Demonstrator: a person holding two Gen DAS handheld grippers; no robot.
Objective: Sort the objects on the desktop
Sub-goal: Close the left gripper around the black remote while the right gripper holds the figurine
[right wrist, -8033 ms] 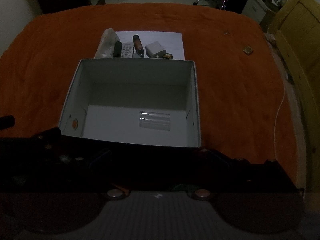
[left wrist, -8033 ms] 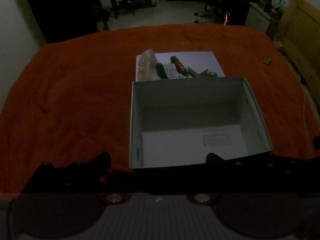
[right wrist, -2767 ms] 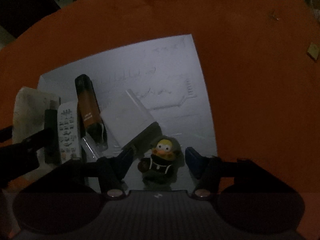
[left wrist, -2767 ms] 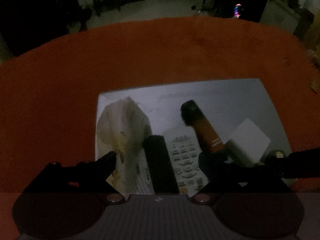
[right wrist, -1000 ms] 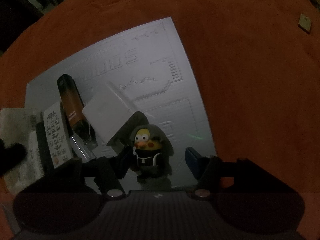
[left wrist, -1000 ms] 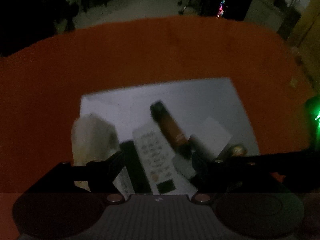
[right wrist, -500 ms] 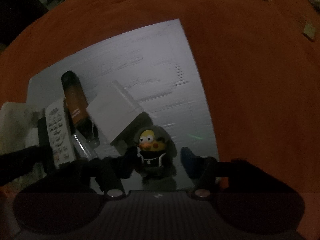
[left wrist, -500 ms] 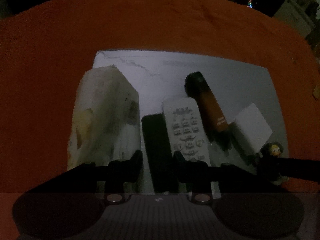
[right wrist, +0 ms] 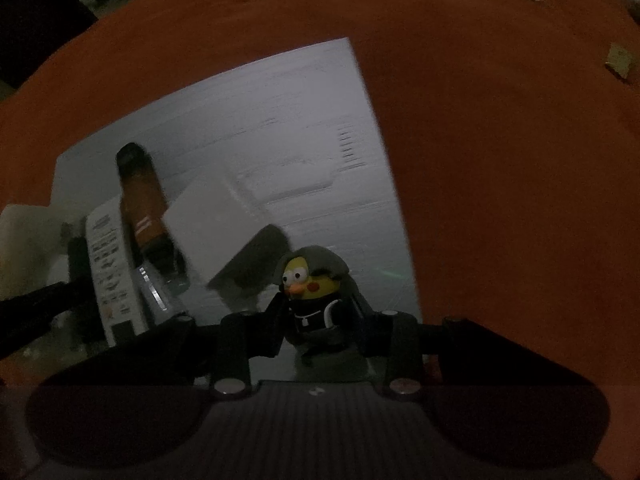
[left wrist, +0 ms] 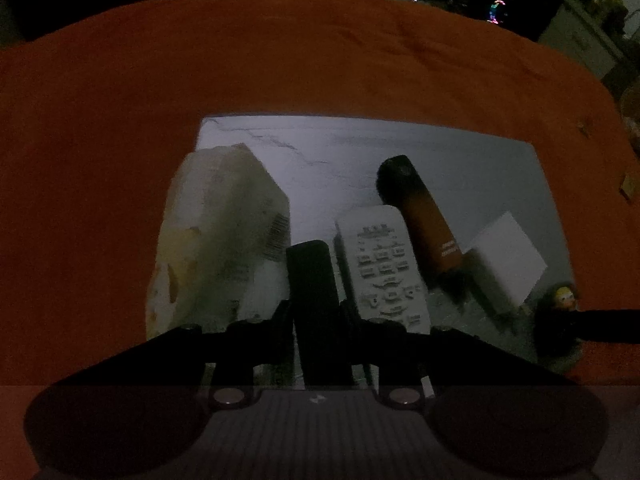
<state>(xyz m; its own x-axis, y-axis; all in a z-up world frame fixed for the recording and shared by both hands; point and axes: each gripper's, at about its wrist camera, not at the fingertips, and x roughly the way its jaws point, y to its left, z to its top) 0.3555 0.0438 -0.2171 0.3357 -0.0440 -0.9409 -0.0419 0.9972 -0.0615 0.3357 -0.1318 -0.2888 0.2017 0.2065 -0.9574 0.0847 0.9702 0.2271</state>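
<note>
No text is legible (print on the brown tube point(left wrist: 428, 228) blurs).

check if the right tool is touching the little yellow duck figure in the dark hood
Touching. In the right wrist view the right tool has both fingers pressed against the sides of the small yellow-faced duck figure in a dark hood, with no gap visible on either side.
</note>
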